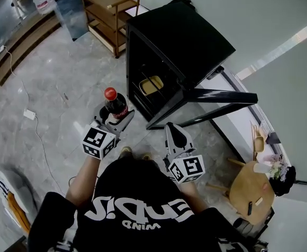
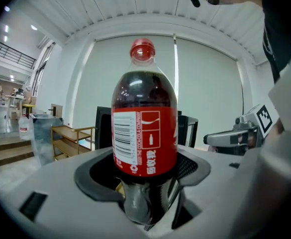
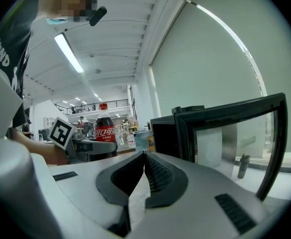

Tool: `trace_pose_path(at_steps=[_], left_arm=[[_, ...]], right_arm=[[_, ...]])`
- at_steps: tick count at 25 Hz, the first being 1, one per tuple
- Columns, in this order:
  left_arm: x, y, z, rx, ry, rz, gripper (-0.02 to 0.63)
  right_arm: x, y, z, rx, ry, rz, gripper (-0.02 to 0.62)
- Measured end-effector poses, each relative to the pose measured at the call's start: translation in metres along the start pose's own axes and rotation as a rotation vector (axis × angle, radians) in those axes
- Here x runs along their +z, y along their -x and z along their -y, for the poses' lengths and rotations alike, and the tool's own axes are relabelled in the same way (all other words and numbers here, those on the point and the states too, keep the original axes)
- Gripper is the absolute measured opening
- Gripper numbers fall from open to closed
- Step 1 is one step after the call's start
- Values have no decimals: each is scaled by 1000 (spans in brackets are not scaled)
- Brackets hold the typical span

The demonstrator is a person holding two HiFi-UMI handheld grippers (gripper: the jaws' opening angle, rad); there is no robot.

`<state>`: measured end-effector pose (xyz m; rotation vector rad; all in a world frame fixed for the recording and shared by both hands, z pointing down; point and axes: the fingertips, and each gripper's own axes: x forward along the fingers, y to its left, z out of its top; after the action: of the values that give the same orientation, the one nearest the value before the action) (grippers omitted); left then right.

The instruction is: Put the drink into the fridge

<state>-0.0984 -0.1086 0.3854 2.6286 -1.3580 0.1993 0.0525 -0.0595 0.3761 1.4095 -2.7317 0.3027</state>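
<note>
Black T-shirt (image 1: 137,181), white lettering

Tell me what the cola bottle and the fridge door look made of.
Cola bottle: likely clear glossy plastic; the dark drink shows through, with a red screw cap. Fridge door: a see-through pane, probably glass, in a black frame, metal or plastic, can't tell which.

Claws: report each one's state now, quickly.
Left claw: closed on the cola bottle, which stands upright between its jaws.
Right claw: closed, holding nothing.
</note>
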Motion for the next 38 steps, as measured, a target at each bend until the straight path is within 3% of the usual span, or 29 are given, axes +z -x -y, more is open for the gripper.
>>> trace_pose_path(at_steps=[6, 14, 19, 38], left_arm=[[-29, -8, -18, 7, 9, 3, 313], [-91, -23, -50, 17, 12, 30, 313], [-111, -46, -64, 10, 6, 19, 313], [-160, -234, -49, -123, -74, 31, 313]], right_arm=[[-23, -9, -4, 21, 19, 11, 25], [-84, -38, -4, 38, 8, 40, 25], [-97, -53, -3, 37, 34, 33, 25], [-117, -22, 35, -86, 11, 12, 25]])
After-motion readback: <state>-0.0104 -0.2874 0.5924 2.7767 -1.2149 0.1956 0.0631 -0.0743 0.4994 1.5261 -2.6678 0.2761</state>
